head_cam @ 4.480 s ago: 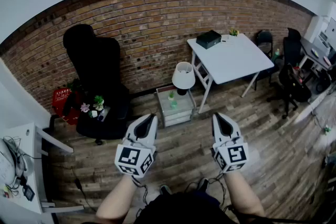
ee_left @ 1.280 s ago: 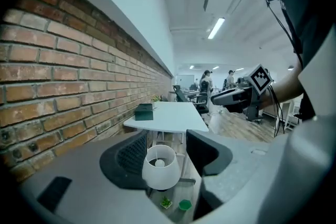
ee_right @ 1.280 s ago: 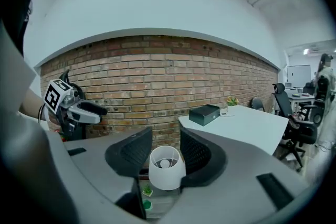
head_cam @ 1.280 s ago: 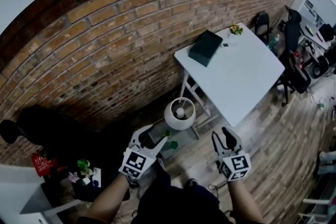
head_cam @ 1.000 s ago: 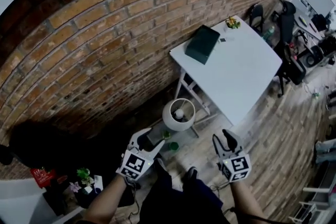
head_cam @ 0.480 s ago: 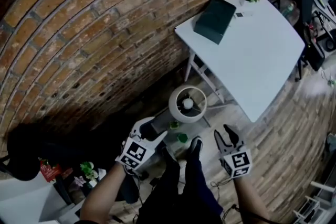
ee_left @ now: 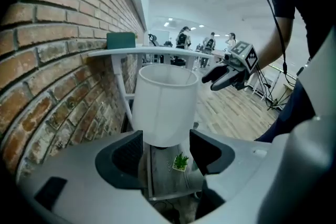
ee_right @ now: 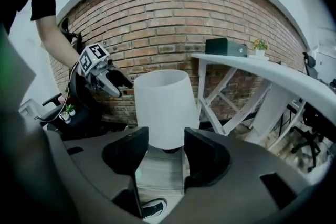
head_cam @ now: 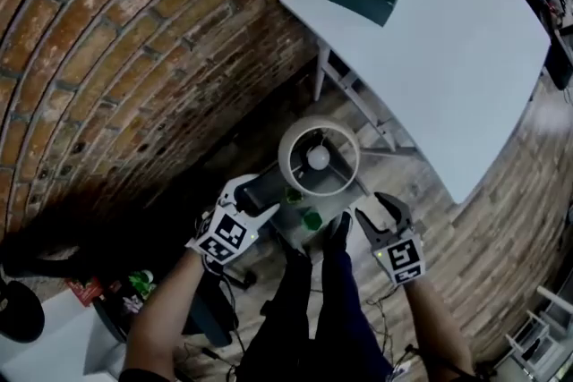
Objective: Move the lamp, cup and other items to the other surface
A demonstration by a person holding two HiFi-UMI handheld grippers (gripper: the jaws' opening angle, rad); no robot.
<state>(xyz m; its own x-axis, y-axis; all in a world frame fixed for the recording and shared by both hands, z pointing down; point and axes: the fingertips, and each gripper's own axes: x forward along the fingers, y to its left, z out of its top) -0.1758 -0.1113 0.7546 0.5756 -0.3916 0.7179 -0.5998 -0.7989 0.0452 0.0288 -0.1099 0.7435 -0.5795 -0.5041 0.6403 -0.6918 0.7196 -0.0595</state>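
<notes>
Lamp [head_cam: 318,158] stood on the low table [ee_left: 167,178] by the brick wall, just beside and below the white table [head_cam: 466,58]. A small potted plant [ee_left: 180,161] and a green cup [head_cam: 311,219] sat at its foot.

Left hand-held gripper [head_cam: 261,199] and right hand-held gripper [head_cam: 380,212] flanked the lamp. Both were released, with jaws that had just been opening, nothing between them and no contact.

Handling, my read: the shade looked thin and light and would likely dent if clamped, and its smooth taper could slip. The stem and base were mostly hidden under the shade and probably carry the weight. I'd grip low on the stem, steady the base with the second gripper, and keep it upright. No cord was visible, so check for one.
</notes>
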